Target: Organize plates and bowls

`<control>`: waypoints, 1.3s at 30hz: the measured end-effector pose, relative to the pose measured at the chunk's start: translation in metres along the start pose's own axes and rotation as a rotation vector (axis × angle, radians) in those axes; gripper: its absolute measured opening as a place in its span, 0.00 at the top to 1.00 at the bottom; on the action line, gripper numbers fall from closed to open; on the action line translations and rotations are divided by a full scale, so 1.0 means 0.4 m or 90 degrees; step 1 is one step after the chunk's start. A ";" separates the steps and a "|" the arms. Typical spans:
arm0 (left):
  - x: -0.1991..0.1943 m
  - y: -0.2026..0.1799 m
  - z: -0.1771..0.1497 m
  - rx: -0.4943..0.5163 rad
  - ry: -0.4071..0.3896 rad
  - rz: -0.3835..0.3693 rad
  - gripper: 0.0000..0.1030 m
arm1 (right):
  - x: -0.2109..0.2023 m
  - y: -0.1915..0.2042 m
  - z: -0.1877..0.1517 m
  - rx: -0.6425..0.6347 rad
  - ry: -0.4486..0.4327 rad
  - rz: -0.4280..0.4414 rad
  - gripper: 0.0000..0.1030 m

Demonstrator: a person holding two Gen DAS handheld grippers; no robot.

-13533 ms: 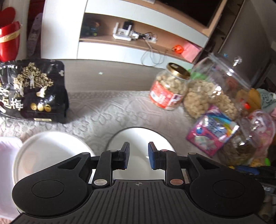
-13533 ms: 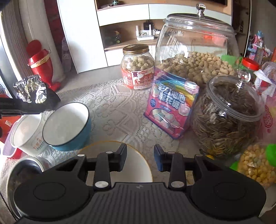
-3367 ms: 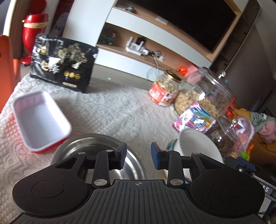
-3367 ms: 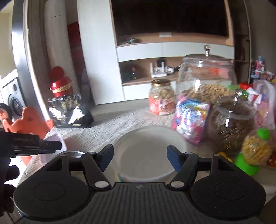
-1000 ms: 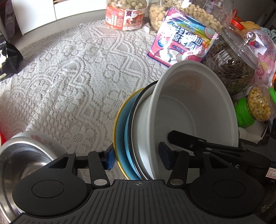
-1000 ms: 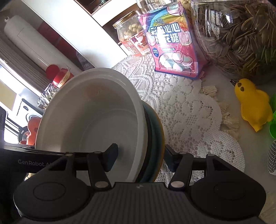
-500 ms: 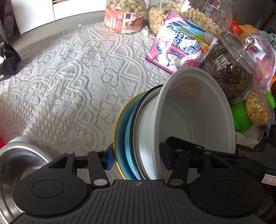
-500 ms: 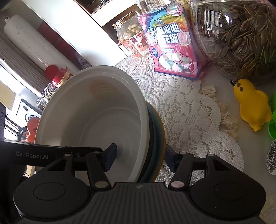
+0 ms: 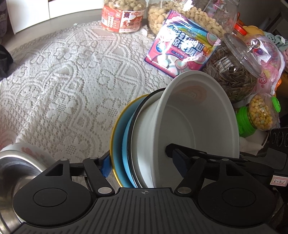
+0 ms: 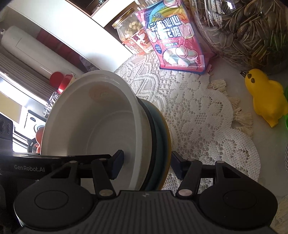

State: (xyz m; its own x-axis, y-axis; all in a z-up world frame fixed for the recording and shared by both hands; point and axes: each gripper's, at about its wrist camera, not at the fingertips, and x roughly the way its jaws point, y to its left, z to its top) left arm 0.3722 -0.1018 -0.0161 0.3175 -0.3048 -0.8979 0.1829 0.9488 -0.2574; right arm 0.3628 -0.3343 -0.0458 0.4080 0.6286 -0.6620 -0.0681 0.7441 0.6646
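Observation:
A nested stack stands tilted on its edge over the lace cloth [image 9: 63,81]: a white bowl [image 9: 194,122] inside a black-rimmed blue bowl [image 9: 128,136], on a yellow-rimmed blue plate [image 9: 119,129]. My left gripper [image 9: 143,164] straddles the stack's near edge and its jaws are opening; both blue pads stand off the stack. My right gripper [image 10: 146,165] is shut on the stack, one pad inside the white bowl [image 10: 93,122], the other behind the yellow-rimmed plate [image 10: 164,129]. Its long black finger also shows inside the bowl in the left wrist view.
A steel bowl [image 9: 10,172] sits at the lower left. Behind the stack are a marshmallow bag [image 9: 181,52], a peanut jar [image 9: 120,16], a sunflower-seed jar [image 9: 239,68] and a green-lidded jar [image 9: 259,115]. A yellow duck toy [image 10: 266,100] lies at the right.
My left gripper's pads have spread apart and come off the stack. The right gripper keeps its hold, and the stack stays tilted in much the same place.

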 end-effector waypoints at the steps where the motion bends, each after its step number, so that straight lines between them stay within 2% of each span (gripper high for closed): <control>1: 0.001 0.003 0.002 -0.003 0.004 -0.003 0.29 | 0.002 0.001 0.001 0.000 0.003 0.003 0.46; 4: 0.006 0.011 0.007 -0.002 0.018 -0.010 0.29 | 0.013 0.002 0.012 0.007 0.031 0.016 0.49; 8: 0.012 0.009 0.009 0.019 0.031 -0.006 0.29 | 0.022 0.011 0.033 -0.018 0.061 0.011 0.50; 14: 0.016 0.015 0.010 0.020 0.037 -0.015 0.29 | 0.033 0.016 0.057 -0.026 0.108 0.006 0.51; 29: 0.008 0.048 0.019 -0.018 0.045 -0.071 0.30 | 0.025 0.058 0.068 0.016 0.150 -0.064 0.49; 39: -0.056 0.080 0.008 -0.031 0.033 -0.076 0.30 | 0.015 0.116 0.058 0.007 0.150 -0.071 0.49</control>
State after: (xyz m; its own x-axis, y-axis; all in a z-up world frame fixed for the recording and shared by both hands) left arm 0.3737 -0.0650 -0.0031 0.2475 -0.4116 -0.8771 0.1709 0.9096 -0.3787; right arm 0.3832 -0.3013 -0.0108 0.1894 0.5790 -0.7930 -0.0248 0.8102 0.5856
